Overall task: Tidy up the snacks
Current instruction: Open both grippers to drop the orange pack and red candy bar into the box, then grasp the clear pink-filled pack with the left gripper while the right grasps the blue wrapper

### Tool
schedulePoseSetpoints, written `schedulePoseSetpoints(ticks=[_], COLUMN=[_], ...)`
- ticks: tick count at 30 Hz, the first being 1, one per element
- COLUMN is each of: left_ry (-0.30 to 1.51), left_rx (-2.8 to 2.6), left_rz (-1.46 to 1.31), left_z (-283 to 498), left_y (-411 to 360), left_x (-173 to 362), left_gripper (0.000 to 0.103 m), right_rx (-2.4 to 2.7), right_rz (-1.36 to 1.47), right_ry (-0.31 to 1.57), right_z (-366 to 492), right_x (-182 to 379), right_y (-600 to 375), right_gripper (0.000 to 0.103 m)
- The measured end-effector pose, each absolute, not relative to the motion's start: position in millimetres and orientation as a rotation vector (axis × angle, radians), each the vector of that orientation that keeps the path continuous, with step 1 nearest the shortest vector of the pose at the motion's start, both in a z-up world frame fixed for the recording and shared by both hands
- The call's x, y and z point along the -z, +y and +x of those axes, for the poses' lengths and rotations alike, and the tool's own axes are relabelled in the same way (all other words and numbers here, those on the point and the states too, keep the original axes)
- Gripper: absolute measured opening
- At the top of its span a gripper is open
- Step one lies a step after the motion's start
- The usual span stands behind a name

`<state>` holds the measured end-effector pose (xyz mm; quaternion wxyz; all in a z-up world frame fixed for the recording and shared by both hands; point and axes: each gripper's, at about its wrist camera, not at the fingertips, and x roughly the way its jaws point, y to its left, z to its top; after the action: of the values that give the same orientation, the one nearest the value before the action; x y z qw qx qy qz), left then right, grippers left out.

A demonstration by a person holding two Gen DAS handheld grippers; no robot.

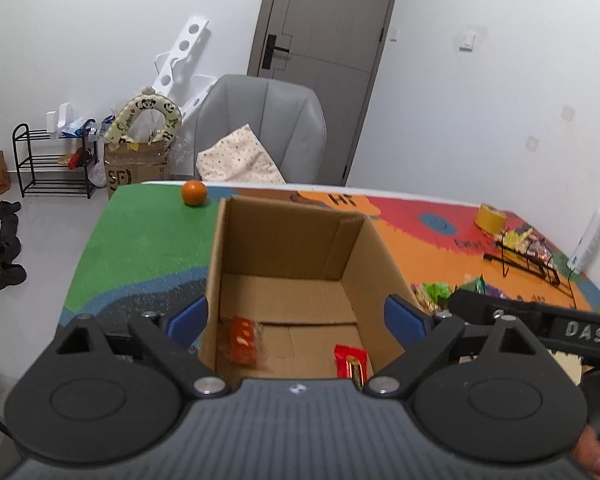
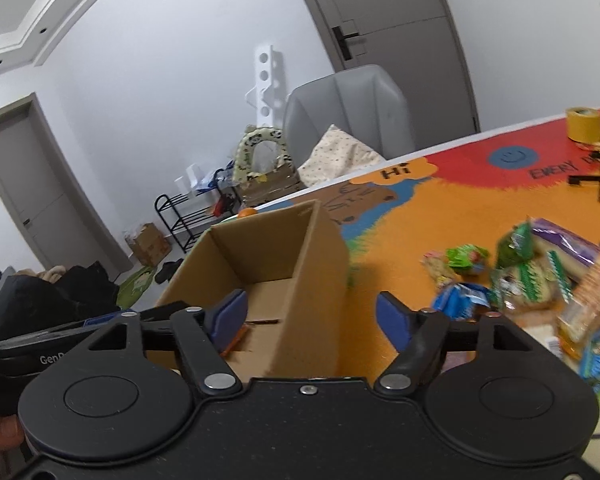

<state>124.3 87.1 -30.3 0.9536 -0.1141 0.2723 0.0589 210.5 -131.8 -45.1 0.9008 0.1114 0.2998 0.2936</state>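
Note:
An open cardboard box [image 1: 284, 248] stands on the colourful table mat; it also shows in the right wrist view [image 2: 324, 264]. Inside lie a red-orange snack packet [image 1: 242, 338] and a red wrapped bar [image 1: 352, 362]. My left gripper [image 1: 296, 318] is open and empty, its blue pads straddling the box's near end from above. My right gripper [image 2: 310, 312] is open and empty, over the box's right wall. A pile of snack packets [image 2: 532, 276] lies on the mat right of the box; part of it shows in the left wrist view [image 1: 440, 292].
An orange [image 1: 194, 193] sits at the mat's far left corner. A yellow tape roll [image 1: 490, 218], a black wire rack [image 1: 528, 258] and a white bottle [image 1: 590, 240] stand at the right. A grey chair [image 1: 260, 128] is behind the table.

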Motion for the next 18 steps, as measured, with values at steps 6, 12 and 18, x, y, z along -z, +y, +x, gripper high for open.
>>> schedulePoseSetpoints(ticks=[6, 12, 18], left_ry=[0.564, 0.562, 0.561], left_rx=[-0.116, -0.100, -0.083], left_rz=[-0.224, -0.196, -0.169], left_z=[123.2, 121.3, 121.5], left_y=[74.1, 55.5, 33.6], left_x=[31.4, 28.8, 26.5], left_gripper=[0.094, 0.098, 0.098], right_rx=[-0.567, -0.548, -0.524], right_rz=[0.250, 0.257, 0.255], right_ry=[0.631, 0.616, 0.598], right_z=[207.9, 201.8, 195.7], right_x=[50.8, 51.6, 50.8], right_y=[-153.2, -170.7, -191.6], right_gripper=[0.085, 0.094, 0.097])
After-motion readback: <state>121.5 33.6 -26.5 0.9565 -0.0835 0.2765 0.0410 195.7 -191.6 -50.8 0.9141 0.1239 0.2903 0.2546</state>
